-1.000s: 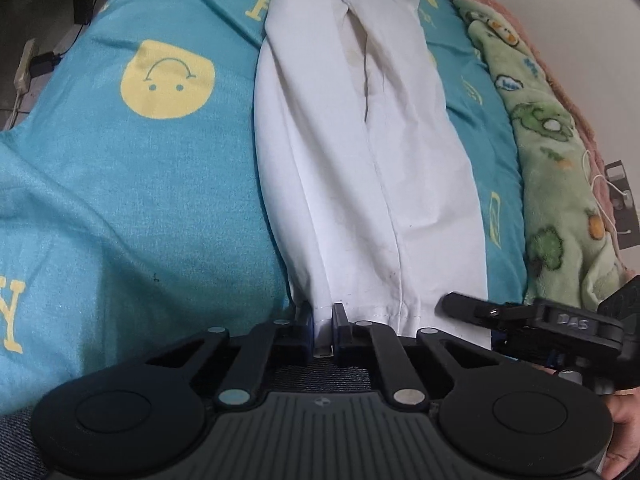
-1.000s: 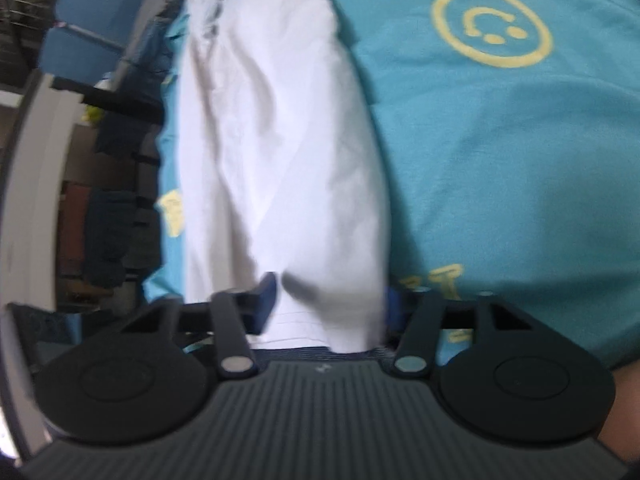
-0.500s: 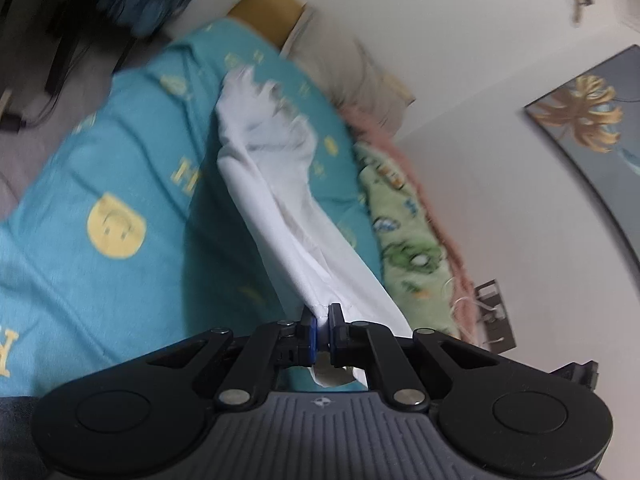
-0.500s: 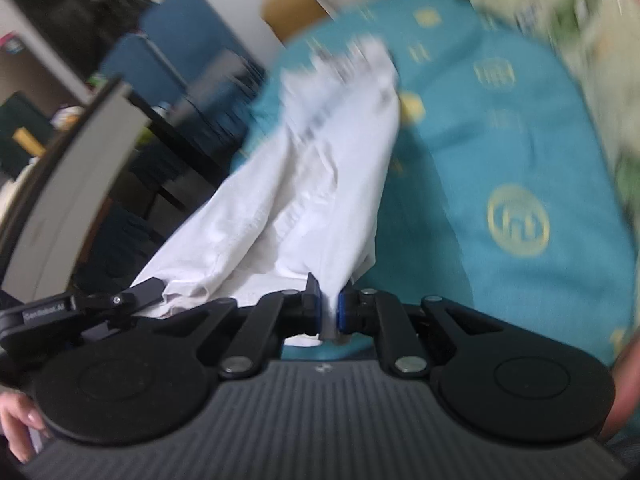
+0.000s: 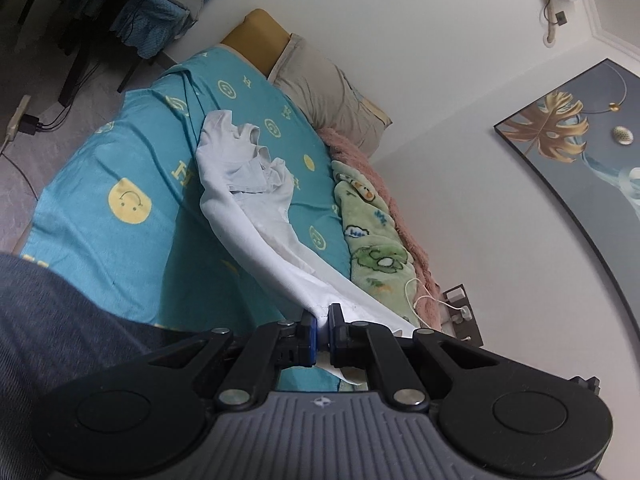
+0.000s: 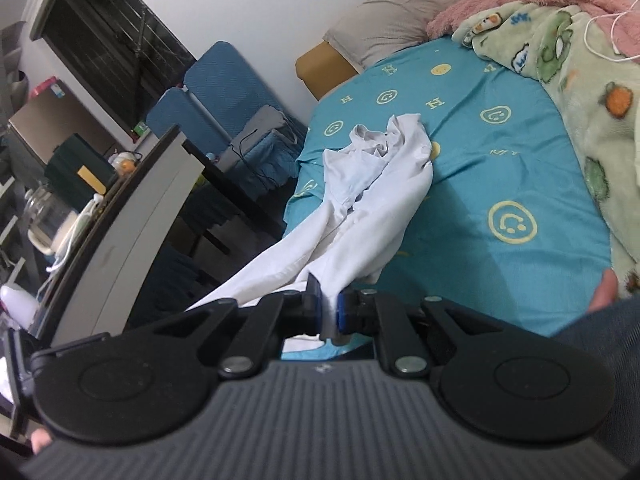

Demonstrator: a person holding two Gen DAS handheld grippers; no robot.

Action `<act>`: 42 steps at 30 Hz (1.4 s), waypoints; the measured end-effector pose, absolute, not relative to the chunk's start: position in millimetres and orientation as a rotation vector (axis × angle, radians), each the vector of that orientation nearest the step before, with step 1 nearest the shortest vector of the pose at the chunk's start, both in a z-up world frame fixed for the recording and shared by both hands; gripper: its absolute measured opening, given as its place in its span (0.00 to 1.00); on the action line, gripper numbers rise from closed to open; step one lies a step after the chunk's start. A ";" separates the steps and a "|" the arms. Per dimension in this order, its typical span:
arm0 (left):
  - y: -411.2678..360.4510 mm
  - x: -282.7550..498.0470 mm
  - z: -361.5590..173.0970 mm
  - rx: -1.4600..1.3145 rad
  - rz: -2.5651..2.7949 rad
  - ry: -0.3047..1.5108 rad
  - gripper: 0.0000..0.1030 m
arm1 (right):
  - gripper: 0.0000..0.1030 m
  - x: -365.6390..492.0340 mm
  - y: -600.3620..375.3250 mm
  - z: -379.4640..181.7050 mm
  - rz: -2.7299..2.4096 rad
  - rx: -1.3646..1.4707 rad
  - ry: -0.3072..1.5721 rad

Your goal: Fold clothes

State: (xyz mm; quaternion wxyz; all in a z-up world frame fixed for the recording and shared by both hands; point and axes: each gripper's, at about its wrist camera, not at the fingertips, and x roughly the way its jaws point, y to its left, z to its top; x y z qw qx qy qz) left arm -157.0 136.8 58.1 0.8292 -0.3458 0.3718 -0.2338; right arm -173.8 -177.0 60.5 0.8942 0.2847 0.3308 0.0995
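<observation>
Above the teal smiley-print bedsheet [image 5: 120, 264], the left gripper [image 5: 322, 330] and right gripper [image 6: 329, 310] each clamp the hem of the white cotton garment [image 5: 256, 216], probably a shirt; its far end rests crumpled on the sheet.

Thin white garment [image 5: 256, 216], smooth matt cloth, pinched between both grippers' blue pads [image 6: 316, 304]. At twelve o'clock, teal bedsheet [image 5: 120, 160], matt cotton-like weave. Green blanket [image 6: 580, 92] at two o'clock, fuzzy fleece. Gripper bodies: matt black plastic, metal rivets.
</observation>
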 end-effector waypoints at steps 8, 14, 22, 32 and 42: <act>123.0 -131.4 49.0 -0.665 -0.439 0.807 0.05 | 0.11 -150.6 -174.5 58.0 0.169 0.575 0.702; 93.5 -58.5 34.6 -0.566 -0.403 0.817 0.06 | 0.11 -86.4 -178.9 39.5 0.136 0.519 0.737; 51.1 60.4 -6.2 -0.361 -0.315 0.812 0.06 | 0.11 24.8 -192.7 -22.0 0.132 0.511 0.747; 13.8 176.2 -98.3 -0.176 -0.226 0.878 0.07 | 0.13 127.6 -196.7 -115.4 0.124 0.461 0.811; 31.5 130.6 -102.6 -0.202 -0.232 0.847 0.52 | 0.76 118.3 -199.2 -115.3 0.149 0.468 0.806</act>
